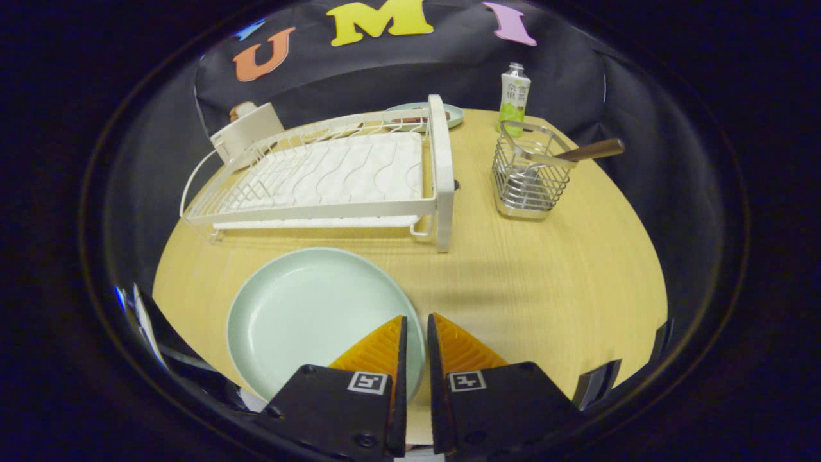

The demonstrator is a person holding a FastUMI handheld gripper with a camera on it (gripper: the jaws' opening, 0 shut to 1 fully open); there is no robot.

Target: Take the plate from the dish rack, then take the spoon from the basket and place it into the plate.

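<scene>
The tool (417, 324) hangs low over the desk (545, 282). Its two orange fingers (378, 350) sit close side by side, with only a thin gap between them. The edge of the plate (308, 314) shows in that gap, but I cannot tell if the fingers press on it or just float above it.

The plate is pale green and round. It lies flat on the desk, right in front of the dish rack (333, 173). Its right edge runs under the tips of the fingers.

The dish rack is white and sits farther back, past the plate. Its wire slots hold no dishes. A small cream box (247, 131) stands at its back left corner. A second pale green dish (449, 114) peeks out behind the rack.

The basket (529, 176) is made of shiny wire. It stands on the desk to the right of the rack, well apart from the plate. The spoon (587, 151) rests inside it. Its brown handle sticks out over the rim and points to the right.

A small bottle (514, 96) with a green label stands behind the basket, near the far edge of the desk.
</scene>
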